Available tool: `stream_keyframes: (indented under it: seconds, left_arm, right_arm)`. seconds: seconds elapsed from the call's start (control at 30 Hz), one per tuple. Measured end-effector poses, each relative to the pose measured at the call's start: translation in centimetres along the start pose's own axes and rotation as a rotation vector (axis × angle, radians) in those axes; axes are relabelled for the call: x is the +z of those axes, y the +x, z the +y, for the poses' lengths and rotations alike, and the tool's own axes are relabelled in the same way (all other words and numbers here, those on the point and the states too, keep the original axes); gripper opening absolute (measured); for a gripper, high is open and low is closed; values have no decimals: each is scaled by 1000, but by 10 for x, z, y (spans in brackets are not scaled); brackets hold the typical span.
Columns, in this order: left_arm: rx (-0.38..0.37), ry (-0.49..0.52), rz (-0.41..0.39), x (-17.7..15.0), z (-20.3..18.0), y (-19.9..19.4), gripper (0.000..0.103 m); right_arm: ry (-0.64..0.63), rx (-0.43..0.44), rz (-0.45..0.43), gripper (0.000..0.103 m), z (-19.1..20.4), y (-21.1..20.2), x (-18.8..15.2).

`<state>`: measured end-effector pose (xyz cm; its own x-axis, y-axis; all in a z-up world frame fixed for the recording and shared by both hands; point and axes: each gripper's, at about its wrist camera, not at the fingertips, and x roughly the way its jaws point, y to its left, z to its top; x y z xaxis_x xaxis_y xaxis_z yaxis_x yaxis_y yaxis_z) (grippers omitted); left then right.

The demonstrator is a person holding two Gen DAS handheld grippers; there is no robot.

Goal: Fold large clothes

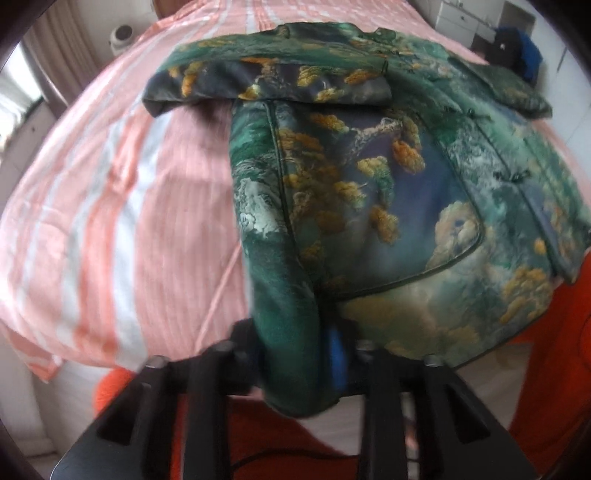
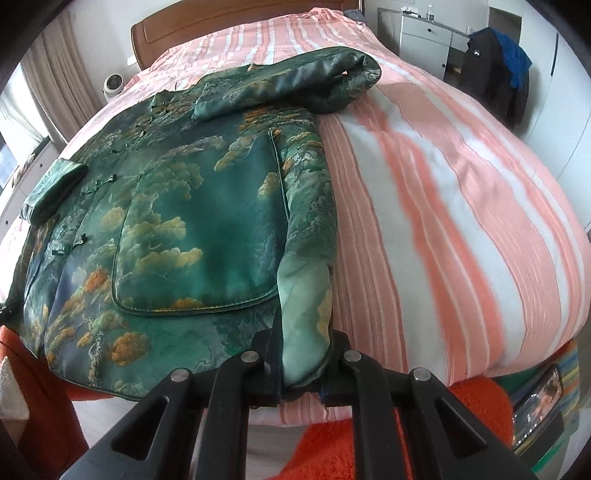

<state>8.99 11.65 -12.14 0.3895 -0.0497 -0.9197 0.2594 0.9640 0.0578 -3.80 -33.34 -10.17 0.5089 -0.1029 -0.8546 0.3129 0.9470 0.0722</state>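
Observation:
A green jacket (image 1: 369, 177) printed with clouds and golden trees lies face up on the bed, both sleeves folded across its upper part. It also shows in the right wrist view (image 2: 192, 206). My left gripper (image 1: 295, 354) is shut on the jacket's bottom left hem corner at the bed's near edge. My right gripper (image 2: 301, 362) is shut on the bottom right hem corner. Each pinched corner bunches between the black fingers.
The bed has a pink and white striped cover (image 2: 461, 206) and a wooden headboard (image 2: 236, 22). An orange rug (image 2: 332, 450) lies on the floor below. A dark coat (image 2: 491, 70) hangs at the right near white drawers. A small white device (image 2: 112, 85) stands at the left.

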Motion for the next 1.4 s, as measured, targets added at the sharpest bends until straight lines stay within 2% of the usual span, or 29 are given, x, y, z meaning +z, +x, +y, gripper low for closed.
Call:
stream_keyframes:
  seconds: [0.07, 0.1, 0.13, 0.2, 0.27, 0.3, 0.37, 0.47, 0.57, 0.63, 0.67, 0.7, 0.73, 0.77, 0.8, 0.83, 0.87, 0.97, 1.07, 1.13, 1.23, 1.27, 1.3, 1.33, 1.4]
  left_arm:
    - [41, 25, -19, -1, 2, -15, 58]
    - [49, 35, -37, 2, 2, -22, 60]
    - [59, 56, -73, 6, 2, -38, 62]
    - [92, 96, -141, 19, -1, -61, 80]
    - [129, 156, -237, 41, -11, -85, 91]
    - [128, 183, -269, 51, -17, -91, 96]
    - [105, 268, -318, 76, -35, -91, 100]
    - [99, 370, -291, 116, -64, -53, 100]
    - [135, 376, -226, 140, -78, 3, 100]
    - [166, 315, -174, 151, -73, 38, 97]
    - [174, 278, -152, 155, -65, 51, 79]
    - [147, 213, -131, 158, -52, 61, 60]
    - [119, 165, -134, 158, -43, 61, 49]
    - [83, 98, -144, 158, -32, 58, 20]
    - [47, 36, -146, 158, -18, 51, 14]
    - [17, -27, -166, 156, -1, 38, 14]
    - [26, -83, -194, 153, 17, 24, 14]
    - [80, -213, -261, 139, 75, -10, 14]
    - [155, -369, -286, 117, 150, -33, 15]
    - [252, -470, -269, 98, 199, -35, 18]
    - [422, -611, -204, 65, 258, -19, 35]
    - [453, -650, -167, 54, 273, -12, 46]
    - [462, -698, -118, 40, 288, -4, 52]
    - [451, -730, -101, 32, 294, 1, 52]
    - [407, -780, -101, 14, 297, 1, 56]
  right_arm:
    - [29, -6, -15, 39, -6, -6, -7]
    - [43, -10, -20, 64, -8, -8, -7]
    - [64, -16, -44, 76, -11, -15, -7]
    - [82, -49, -108, 77, -14, -29, -9]
    - [82, -103, -170, 77, -14, -44, -11]
    - [86, -125, -204, 78, -11, -50, -11]
    - [94, -116, -251, 79, -2, -56, -10]
    - [80, -80, -263, 79, 13, -56, -11]
    - [26, -43, -251, 79, 33, -54, -17]
    - [-9, -29, -245, 79, 44, -51, -22]
    - [-32, -25, -242, 79, 48, -51, -27]
    - [-40, -24, -242, 79, 51, -51, -30]
    - [-46, -24, -243, 79, 52, -52, -33]
    - [-53, -23, -248, 79, 52, -54, -36]
    - [-59, -28, -254, 79, 51, -56, -38]
    - [-62, -37, -262, 79, 48, -60, -40]
    - [-61, -52, -269, 79, 44, -62, -39]
    - [-49, -56, -274, 79, 31, -67, -29]
    - [-60, -60, -290, 79, 21, -74, -7]
    - [-98, -63, -308, 79, 21, -78, 14]
    - [-183, -55, -317, 82, 34, -75, 50]
    - [-226, -51, -319, 83, 42, -71, 63]
    - [-283, -52, -323, 88, 53, -64, 80]
    - [-341, -59, -320, 92, 64, -54, 92]
    - [-449, -56, -299, 93, 87, -29, 113]
